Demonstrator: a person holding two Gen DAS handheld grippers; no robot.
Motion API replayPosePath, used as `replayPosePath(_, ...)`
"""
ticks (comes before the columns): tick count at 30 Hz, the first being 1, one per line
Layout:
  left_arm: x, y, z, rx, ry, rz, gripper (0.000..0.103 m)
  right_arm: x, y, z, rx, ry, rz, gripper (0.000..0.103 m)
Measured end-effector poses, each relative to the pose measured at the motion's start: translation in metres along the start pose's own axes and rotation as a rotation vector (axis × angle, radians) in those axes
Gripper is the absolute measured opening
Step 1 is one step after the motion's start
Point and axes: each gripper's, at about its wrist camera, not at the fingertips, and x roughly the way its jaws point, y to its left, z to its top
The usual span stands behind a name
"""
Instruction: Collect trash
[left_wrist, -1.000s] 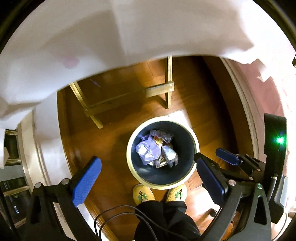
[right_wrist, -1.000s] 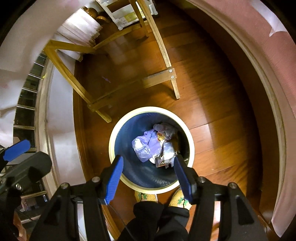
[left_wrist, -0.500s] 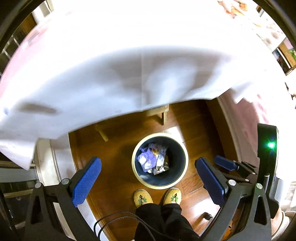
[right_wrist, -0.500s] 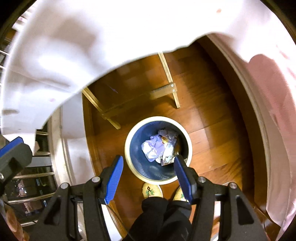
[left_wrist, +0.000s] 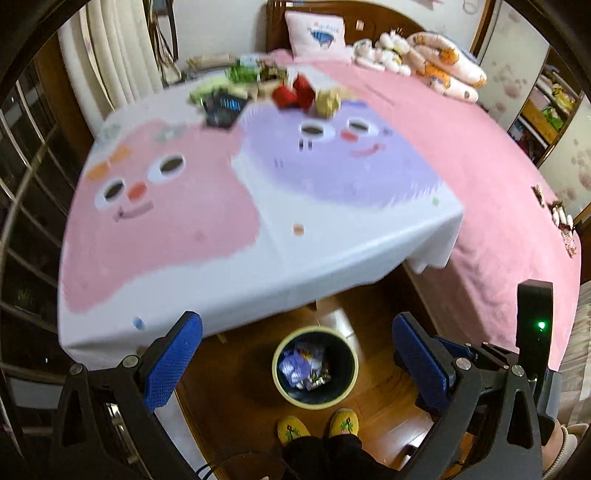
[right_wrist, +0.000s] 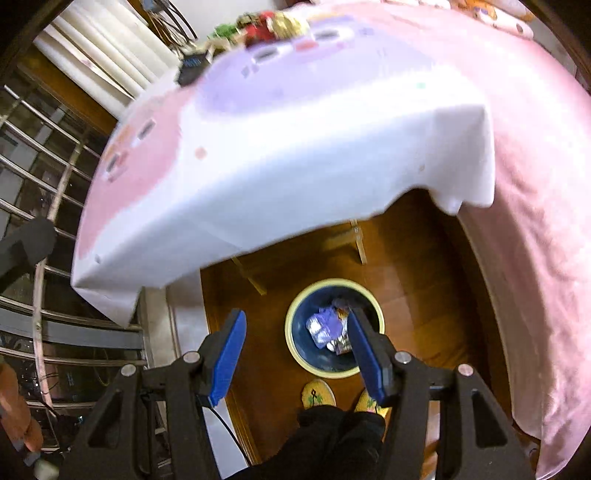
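Note:
A dark round trash bin (left_wrist: 347, 373) with a cream rim stands on the wooden floor by the table; crumpled wrappers (left_wrist: 299, 365) lie inside it. It also shows in the right wrist view (right_wrist: 295, 343). Several pieces of trash (left_wrist: 295, 92) lie at the far end of the table's pink and purple cloth (left_wrist: 221, 192), among them a red wrapper, a gold ball and a dark packet (left_wrist: 225, 109). My left gripper (left_wrist: 295, 365) is open and empty, high above the bin. My right gripper (right_wrist: 295, 354) is open and empty, also above the bin.
A bed with a pink cover (left_wrist: 480, 166) lies right of the table, with pillows (left_wrist: 436, 70) at its head. The person's yellow slippers (left_wrist: 317, 426) stand by the bin. A metal rail (right_wrist: 44, 184) and a curtain (left_wrist: 122, 48) are at left.
Both grippers have risen and tilted up from just above the bin. The tabletop and the trash on it have come into view. The bin looks smaller.

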Motion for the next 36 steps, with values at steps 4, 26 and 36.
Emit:
replayPosePath(4,-0.028,0.003,0.016,0.023,-0.053,-0.001,0.102,-0.031,0.015,0.012,-0.022,-0.064,0.000,0.057)
replayPosePath(26,-0.059,0.032,0.096,0.008,-0.199,0.139,0.102,-0.074,0.062,0.127,-0.181,-0.247,-0.034,0.057)
replayPosePath(36,0.004,0.037,0.165,-0.104,-0.155,0.253,0.102,-0.025,0.042,0.242,-0.279,-0.195,0.026,0.057)
